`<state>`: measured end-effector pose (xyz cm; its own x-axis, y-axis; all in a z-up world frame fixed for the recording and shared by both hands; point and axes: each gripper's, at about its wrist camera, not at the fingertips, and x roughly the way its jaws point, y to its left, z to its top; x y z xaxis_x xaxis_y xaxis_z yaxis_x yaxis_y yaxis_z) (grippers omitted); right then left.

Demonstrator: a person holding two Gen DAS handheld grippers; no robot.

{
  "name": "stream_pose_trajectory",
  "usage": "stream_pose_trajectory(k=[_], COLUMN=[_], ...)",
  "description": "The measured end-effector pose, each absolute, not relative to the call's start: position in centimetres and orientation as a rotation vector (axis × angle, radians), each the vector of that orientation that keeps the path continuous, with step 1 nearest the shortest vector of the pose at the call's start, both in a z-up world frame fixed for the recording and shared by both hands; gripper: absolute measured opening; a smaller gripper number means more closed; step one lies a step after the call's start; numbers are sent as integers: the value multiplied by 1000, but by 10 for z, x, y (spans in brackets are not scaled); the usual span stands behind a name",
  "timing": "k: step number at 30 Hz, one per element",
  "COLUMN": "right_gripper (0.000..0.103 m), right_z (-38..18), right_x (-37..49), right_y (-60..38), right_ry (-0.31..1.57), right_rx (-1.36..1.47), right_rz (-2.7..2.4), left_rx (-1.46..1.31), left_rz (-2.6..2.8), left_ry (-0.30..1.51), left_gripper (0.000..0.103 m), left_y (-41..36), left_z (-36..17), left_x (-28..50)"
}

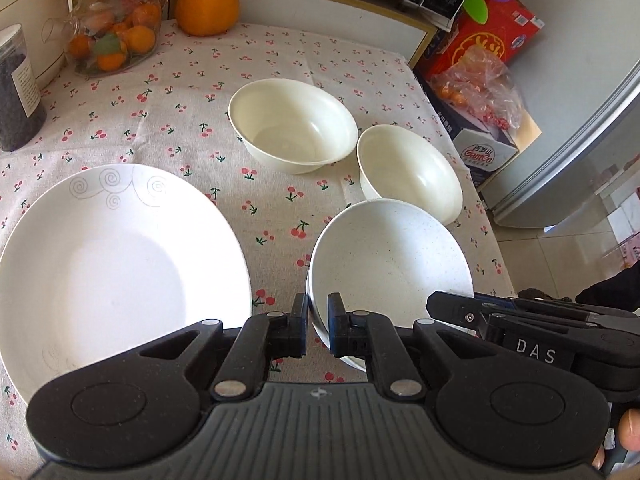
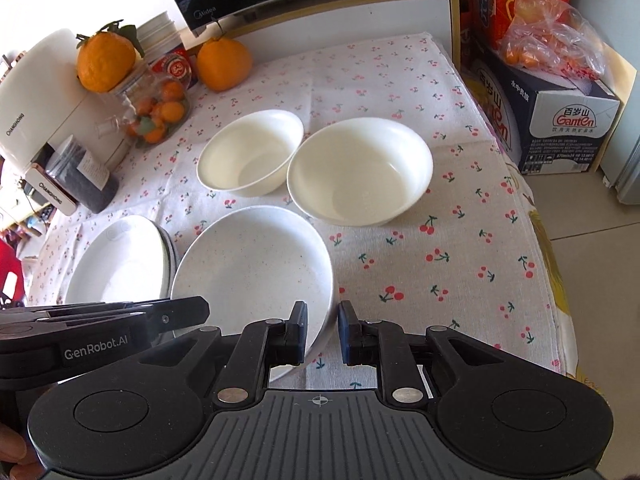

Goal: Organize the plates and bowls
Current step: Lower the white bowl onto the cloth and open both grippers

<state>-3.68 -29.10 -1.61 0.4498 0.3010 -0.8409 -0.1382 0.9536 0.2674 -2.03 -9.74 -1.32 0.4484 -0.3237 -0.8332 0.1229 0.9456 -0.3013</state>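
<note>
Both tongs, left (image 1: 318,330) and right (image 2: 323,334), clamp the empty speckled plate's (image 1: 390,256) rim. Jar (image 1: 114,36) at 11 o'clock holds small oranges. Only the right view shows stacked plates (image 2: 120,258).

Table w/ cherry-print cloth (image 2: 460,248): 2 bowls (image 2: 360,172), speckled plate (image 2: 256,268), white plate (image 1: 116,264), fruit jar (image 1: 116,32).

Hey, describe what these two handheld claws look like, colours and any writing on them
Both the left claw and the right claw are matte black plastic with silver pivot pins, round side housings and ribbed grey bases. White lettering marks their sides: "GenRobot.AI" on the left, "DAS" on the right.
</note>
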Motion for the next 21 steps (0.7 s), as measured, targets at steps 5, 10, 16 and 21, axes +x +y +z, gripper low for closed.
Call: stream_pose_trajectory(k=[5, 10, 16, 21], right_gripper=[18, 18, 19, 19], right_z=[-18, -20, -19, -17], right_x=[-34, -32, -29, -28], right_y=[-295, -298, -302, -303], right_ry=[1086, 1093, 1078, 1064], right_rx=[198, 213, 236, 249], right_rz=[260, 249, 236, 235], left_rx=[-214, -223, -215, -193], left_rz=[-285, -289, -285, -257], left_ry=[1091, 1101, 1075, 1040], left_gripper=[9, 12, 18, 19], left_y=[-99, -99, -98, -97], left_z=[-19, -23, -17, -12], left_x=[-19, -17, -17, -16])
